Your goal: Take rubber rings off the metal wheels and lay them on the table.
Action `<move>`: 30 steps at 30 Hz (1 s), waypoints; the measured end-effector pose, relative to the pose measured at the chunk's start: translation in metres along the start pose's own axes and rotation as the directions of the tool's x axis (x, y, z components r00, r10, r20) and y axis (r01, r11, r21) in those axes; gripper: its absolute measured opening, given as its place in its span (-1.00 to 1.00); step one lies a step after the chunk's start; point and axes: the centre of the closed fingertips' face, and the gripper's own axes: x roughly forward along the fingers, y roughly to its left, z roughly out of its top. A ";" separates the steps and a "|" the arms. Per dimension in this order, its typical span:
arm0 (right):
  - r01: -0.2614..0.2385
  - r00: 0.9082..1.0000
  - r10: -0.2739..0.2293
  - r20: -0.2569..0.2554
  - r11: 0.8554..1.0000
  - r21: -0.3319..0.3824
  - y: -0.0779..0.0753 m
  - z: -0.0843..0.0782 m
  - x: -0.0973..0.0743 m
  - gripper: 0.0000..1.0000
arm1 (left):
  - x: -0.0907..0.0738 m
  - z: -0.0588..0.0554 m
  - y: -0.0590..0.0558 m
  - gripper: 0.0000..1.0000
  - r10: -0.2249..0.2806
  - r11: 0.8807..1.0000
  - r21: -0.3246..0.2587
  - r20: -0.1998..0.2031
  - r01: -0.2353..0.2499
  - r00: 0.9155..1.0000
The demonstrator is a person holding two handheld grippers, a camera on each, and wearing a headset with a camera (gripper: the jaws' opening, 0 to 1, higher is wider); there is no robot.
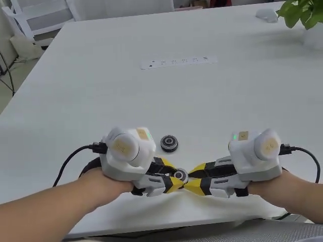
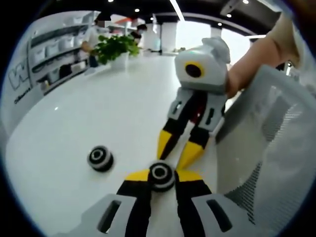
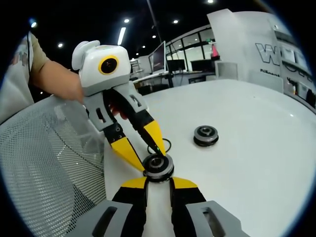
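1. In the head view I see the left gripper (image 1: 173,181) and the right gripper (image 1: 192,183) meeting tip to tip over the near edge of the table (image 1: 101,91). One metal wheel (image 1: 180,176) is between them.
2. The left gripper view shows its own jaws pinching this wheel from both sides. The dark rubber ring (image 2: 151,173) is on the wheel.
3. The right gripper view shows its jaws a little apart, with the tips at the wheel's rim. I cannot tell if they grip it.
4. A second wheel (image 1: 169,143) lies flat on the table near the grippers, and nothing touches it.
5. The gripper views add a mesh chair (image 3: 44,163). The head view adds a power strip (image 1: 179,62) and a plant (image 1: 303,12).
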 end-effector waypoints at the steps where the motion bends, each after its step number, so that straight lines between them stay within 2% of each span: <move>1: 0.001 1.000 -0.001 0.000 1.000 -0.001 0.000 0.000 0.000 -0.72 | 0.000 0.000 0.001 -0.65 0.003 1.000 0.002 0.000 -0.003 1.000; 13: 0.005 1.000 -0.005 0.003 1.000 0.001 0.000 -0.001 0.000 -0.75 | 0.000 0.000 0.003 -0.72 0.030 0.999 0.031 0.011 -0.030 1.000; 18: 0.010 1.000 -0.010 0.000 1.000 0.000 0.001 -0.001 0.000 -0.75 | 0.000 0.000 0.003 -0.73 0.034 0.999 0.007 0.026 -0.034 0.999; 30: 0.017 1.000 -0.017 0.000 1.000 -0.016 0.001 -0.001 -0.001 -0.76 | 0.000 0.000 0.003 -0.73 0.045 0.999 0.000 0.035 -0.045 0.998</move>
